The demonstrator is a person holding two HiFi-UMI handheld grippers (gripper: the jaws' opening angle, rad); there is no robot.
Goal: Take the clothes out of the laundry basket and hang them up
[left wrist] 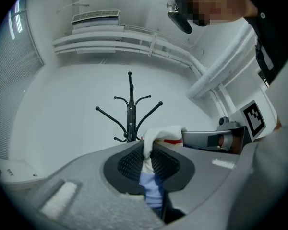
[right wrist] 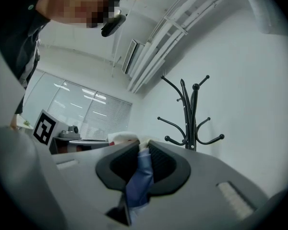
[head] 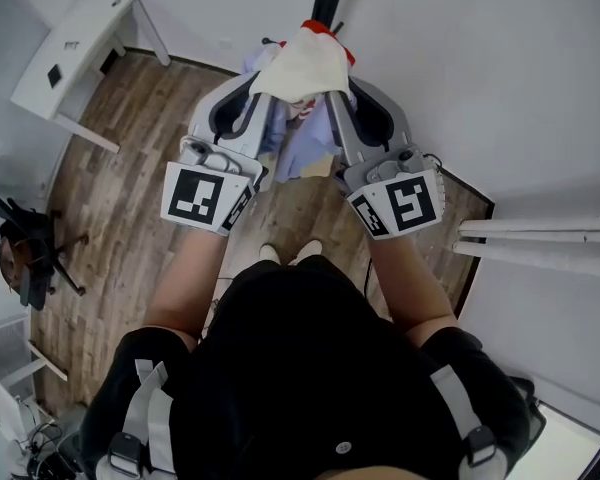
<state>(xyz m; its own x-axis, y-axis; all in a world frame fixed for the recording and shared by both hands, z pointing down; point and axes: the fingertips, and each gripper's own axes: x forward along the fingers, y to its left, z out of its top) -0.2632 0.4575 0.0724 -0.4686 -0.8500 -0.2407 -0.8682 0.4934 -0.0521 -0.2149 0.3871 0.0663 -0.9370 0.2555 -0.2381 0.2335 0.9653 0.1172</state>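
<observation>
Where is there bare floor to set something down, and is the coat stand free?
Bare wooden floor lies between the white desk and the left gripper. The black metal coat stand shows empty hooks. Crowded ahead: the cream-and-blue garment, clamped by that and the right gripper.

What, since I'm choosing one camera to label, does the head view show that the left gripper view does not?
Only the head view: the wooden floor, white desk and the person's shoes. Only the left gripper view: the coat rack's hooks and an air vent. Both: the white-and-blue garment, pinched at either end by the left gripper and right gripper, jaws shut on it.
</observation>
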